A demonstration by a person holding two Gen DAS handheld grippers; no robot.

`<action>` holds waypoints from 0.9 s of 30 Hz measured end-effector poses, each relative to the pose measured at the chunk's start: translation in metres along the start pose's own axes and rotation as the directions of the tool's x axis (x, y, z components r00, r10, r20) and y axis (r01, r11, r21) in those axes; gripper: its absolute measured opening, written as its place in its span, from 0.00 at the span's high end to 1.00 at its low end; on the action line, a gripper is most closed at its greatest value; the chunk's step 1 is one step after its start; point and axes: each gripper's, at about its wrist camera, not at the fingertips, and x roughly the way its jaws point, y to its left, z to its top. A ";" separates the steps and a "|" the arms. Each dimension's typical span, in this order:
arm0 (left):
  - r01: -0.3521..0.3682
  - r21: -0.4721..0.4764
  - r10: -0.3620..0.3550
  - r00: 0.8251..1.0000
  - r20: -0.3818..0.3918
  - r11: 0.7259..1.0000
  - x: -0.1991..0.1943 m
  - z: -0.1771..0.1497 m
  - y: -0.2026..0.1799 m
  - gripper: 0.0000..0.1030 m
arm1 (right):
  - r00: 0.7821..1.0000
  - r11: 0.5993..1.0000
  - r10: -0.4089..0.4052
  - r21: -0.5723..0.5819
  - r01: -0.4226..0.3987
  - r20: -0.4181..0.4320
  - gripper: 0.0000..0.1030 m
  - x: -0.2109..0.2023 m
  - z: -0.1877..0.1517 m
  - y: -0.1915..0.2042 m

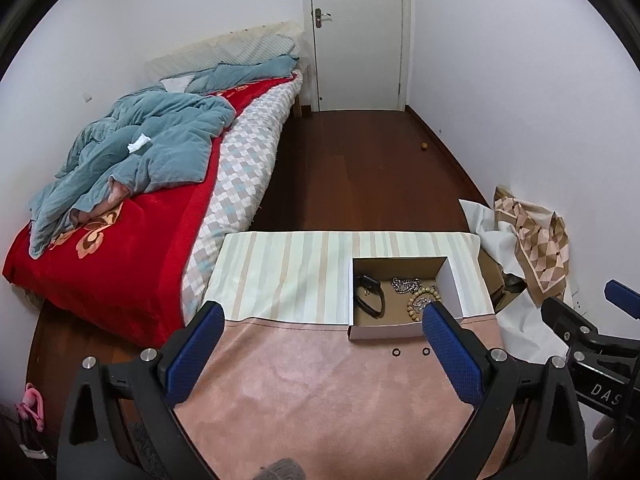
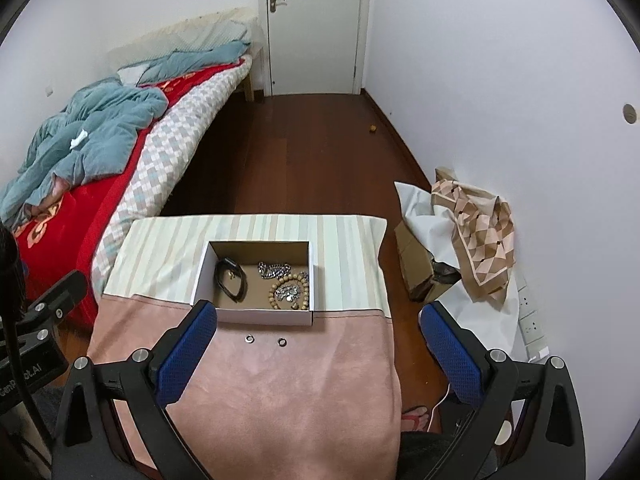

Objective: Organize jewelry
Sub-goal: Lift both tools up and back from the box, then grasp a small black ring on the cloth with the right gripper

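- The left gripper point(image 1: 320, 340) stands wide apart with nothing between its blue, dimpled rubber pads point(image 1: 196, 348); its black frame arms carry round silver bolts.
- The right gripper point(image 2: 320, 344) is likewise spread wide and grips nothing; its textured blue pads point(image 2: 186, 354) flank a stretch of pink cloth point(image 2: 288, 392).
- In the left wrist view the right gripper shows at 3 o'clock, dark and angular, well apart from the box.
- The pink cloth is soft and suede-like; beyond it, toward 12 o'clock, lies a striped cloth point(image 2: 160, 248) in pale green and beige bands.
- Two small metal rings point(image 2: 266, 339) lie on the pink cloth, just beside the near wall of the box.
- A shallow rectangular cardboard box point(image 2: 264, 317), white outside and brown inside, sits across the seam of the two cloths.
- Inside it: a black band point(image 2: 230, 280) at 9 o'clock, a silver chain point(image 2: 274, 270) at 12 o'clock, and a round wooden bead bracelet point(image 2: 290, 292) at 3 o'clock with something shiny inside its loop.
- A rumpled bed point(image 2: 120, 152) lies at 10 o'clock.
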 end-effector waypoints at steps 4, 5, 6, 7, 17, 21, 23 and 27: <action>-0.005 -0.001 0.005 1.000 0.010 1.000 -0.004 -0.003 -0.001 0.02 | 1.000 1.000 -0.010 0.002 0.010 0.014 0.00 -0.007 -0.003 0.000; -0.006 -0.003 0.006 1.000 0.009 1.000 -0.002 -0.003 -0.002 0.02 | 1.000 1.000 -0.009 0.003 0.009 0.013 0.00 -0.007 -0.003 0.000; -0.006 -0.006 0.006 1.000 0.009 1.000 -0.003 -0.004 -0.001 0.02 | 1.000 1.000 -0.006 0.005 0.006 0.012 0.00 -0.007 -0.004 -0.001; -0.008 -0.013 0.008 1.000 0.009 1.000 -0.001 -0.005 0.000 0.02 | 1.000 1.000 -0.005 0.005 0.005 0.009 0.00 -0.005 -0.004 -0.001; -0.120 -0.037 0.115 0.987 -0.113 0.992 0.069 -0.036 0.004 0.02 | 0.991 0.996 0.060 0.066 -0.052 -0.123 0.00 0.081 -0.041 -0.007; -0.206 0.001 0.202 0.957 -0.208 0.978 0.116 -0.066 0.008 0.02 | 0.969 0.985 0.130 0.138 -0.103 -0.208 0.14 0.145 -0.078 -0.008; -0.232 0.020 0.229 0.936 -0.269 0.972 0.142 -0.082 0.011 0.02 | 0.959 0.978 0.172 0.158 -0.138 -0.224 0.33 0.171 -0.090 -0.004; -0.252 0.052 0.254 0.904 -0.344 0.966 0.175 -0.104 0.017 0.02 | 0.945 0.964 0.226 0.190 -0.183 -0.236 0.52 0.219 -0.114 0.006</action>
